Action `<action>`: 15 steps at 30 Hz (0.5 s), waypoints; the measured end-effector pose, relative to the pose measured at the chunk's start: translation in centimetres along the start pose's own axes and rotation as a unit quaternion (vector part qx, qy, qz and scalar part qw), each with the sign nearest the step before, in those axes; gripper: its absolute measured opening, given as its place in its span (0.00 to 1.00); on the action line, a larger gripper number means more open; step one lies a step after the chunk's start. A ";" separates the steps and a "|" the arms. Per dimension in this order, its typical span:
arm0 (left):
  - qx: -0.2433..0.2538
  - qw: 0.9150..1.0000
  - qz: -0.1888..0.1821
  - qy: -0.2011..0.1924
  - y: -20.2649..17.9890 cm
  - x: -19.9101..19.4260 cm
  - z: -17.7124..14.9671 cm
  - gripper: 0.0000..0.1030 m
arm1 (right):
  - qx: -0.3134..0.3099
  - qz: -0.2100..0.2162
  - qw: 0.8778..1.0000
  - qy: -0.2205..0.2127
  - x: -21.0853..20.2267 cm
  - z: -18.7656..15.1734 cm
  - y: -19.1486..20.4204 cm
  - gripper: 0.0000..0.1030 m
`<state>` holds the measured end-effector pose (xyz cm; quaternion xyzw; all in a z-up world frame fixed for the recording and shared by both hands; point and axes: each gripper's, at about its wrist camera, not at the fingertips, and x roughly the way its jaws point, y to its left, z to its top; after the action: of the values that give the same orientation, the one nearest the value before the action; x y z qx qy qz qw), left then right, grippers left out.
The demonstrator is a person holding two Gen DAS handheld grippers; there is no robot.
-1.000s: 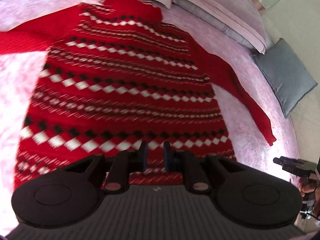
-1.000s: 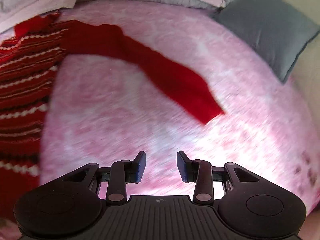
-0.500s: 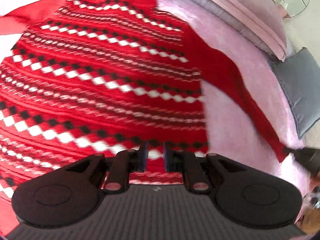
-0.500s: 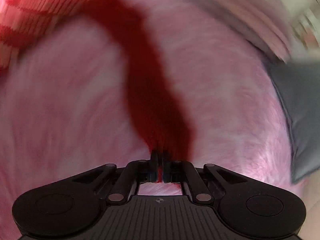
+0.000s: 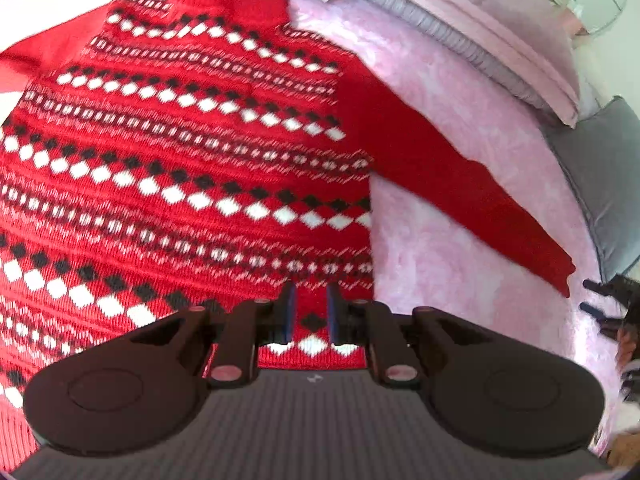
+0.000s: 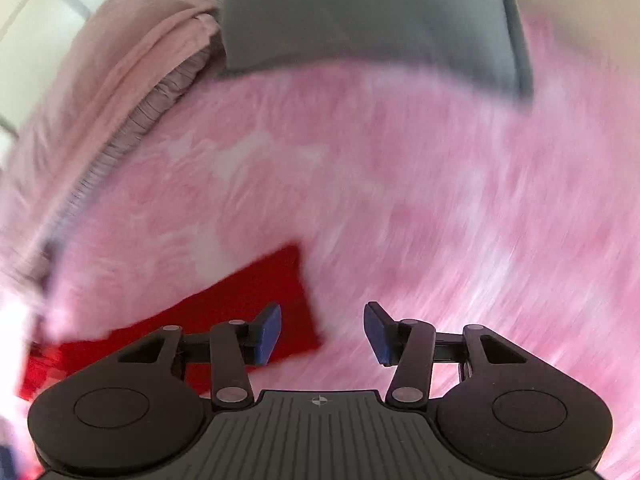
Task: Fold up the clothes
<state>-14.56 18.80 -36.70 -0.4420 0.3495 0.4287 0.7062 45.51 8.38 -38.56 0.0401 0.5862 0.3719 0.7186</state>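
Left wrist view: the left hand-held gripper (image 5: 310,312) hovers over the lower hem of the red patterned sweater (image 5: 180,168), its jaws a little apart and gripping nothing. That sweater lies flat, front up, on the pink bed (image 5: 440,248), with its right sleeve (image 5: 460,184) stretched out sideways from the body toward the grey cushion (image 5: 600,176). Beside the sleeve's cuff (image 6: 280,296), the right hand-held gripper (image 6: 322,334) hangs wide apart (the blurred picture suggests motion), empty. Judging by this, folding has barely begun: both sleeves and the body remain unfolded.
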 end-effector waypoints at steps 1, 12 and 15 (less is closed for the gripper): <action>-0.006 1.000 0.000 0.001 0.1 0.0 -0.1 0.10 | 0.020 0.017 1.000 0.005 0.4 -0.7 -0.5 0.48; -0.049 0.999 -0.005 -0.010 1.7 -0.3 0.5 0.10 | 0.057 -0.010 0.997 -0.059 2.5 -2.5 2.6 0.02; -0.064 0.998 0.006 -0.011 3.0 -0.6 0.4 0.10 | 0.046 -0.063 0.995 -0.055 2.2 -2.4 1.8 0.02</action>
<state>-17.51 19.76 -37.02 -0.4793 0.3159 0.4590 0.6780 42.59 10.04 -40.18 0.0565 0.5633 0.2961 0.7693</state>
